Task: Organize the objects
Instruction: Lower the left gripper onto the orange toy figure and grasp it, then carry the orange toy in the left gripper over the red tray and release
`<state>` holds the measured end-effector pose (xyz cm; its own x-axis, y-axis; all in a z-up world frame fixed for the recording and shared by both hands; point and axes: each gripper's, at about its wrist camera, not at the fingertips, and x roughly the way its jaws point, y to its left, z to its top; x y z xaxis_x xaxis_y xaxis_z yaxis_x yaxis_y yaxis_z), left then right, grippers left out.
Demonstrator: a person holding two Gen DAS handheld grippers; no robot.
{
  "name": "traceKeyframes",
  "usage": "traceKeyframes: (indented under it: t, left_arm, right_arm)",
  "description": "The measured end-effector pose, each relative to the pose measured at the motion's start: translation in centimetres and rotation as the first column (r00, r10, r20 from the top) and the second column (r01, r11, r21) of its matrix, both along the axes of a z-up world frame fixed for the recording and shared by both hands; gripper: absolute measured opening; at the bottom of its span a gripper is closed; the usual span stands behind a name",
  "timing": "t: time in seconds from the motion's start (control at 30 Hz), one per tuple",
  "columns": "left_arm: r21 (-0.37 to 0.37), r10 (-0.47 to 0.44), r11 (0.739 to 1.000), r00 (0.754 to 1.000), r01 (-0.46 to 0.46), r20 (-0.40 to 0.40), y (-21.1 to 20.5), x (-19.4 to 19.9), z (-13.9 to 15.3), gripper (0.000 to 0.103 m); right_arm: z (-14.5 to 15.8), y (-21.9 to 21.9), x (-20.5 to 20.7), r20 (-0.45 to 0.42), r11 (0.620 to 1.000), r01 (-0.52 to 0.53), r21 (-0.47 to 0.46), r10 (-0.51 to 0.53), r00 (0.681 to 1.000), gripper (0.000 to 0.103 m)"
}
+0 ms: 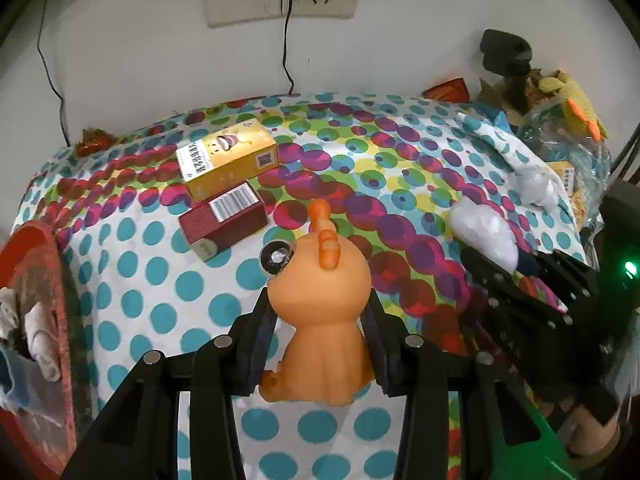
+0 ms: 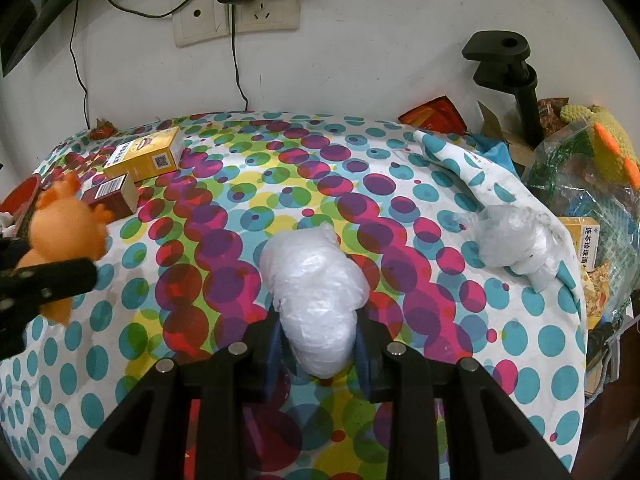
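The left gripper has its jaws closed on the orange toy, one pad on each flank of the body, just under the head. The toy looks like soft, hollow rubber or vinyl: light, a little squashy, smooth enough to twist in the pads, so a hold low on the wide body seems safer than on the thin horns.

The right gripper has its jaws closed on a white plastic bundle, which bulges out ahead of them. It reads as crumpled film: nearly weightless, compressible, slippery, best pinched across its thick middle. A second bundle lies well ahead and to the right of these jaws, on the dotted surface.

Ahead and left of the left jaws lie a yellow box and, touching it, a red box. The yellow one carries Chinese lettering I cannot read, a cartoon face and a QR code; the red one shows a barcode.
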<state>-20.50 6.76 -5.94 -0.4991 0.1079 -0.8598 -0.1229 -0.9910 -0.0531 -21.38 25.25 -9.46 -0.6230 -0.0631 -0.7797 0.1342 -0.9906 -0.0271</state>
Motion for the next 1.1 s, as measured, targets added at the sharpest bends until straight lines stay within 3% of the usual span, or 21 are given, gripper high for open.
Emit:
traceKeyframes:
  t: [0.2,0.77,1.1]
  left_arm:
    - [0.021,-0.002,1.0,1.0,0.002,-0.016,-0.9,1.8,1.1,0.039]
    - [-0.024,0.013,1.0,0.999,-0.014,-0.047,-5.6,6.5,3.3,0.04]
    - [-0.014,0.137,0.99,0.988,-0.139,-0.076,-12.0,8.8,4.8,0.04]
  right_arm:
    - [0.0,0.0,0.0,0.0,1.0,0.0,0.002,0.0,1.0,0.03]
    - [-0.1,0.0,0.0,-0.001,1.0,0.0,0.002,0.0,1.0,0.03]
    - [-0.1,0.1,-0.1,-0.001,1.0,0.0,0.006,0.0,1.0,0.03]
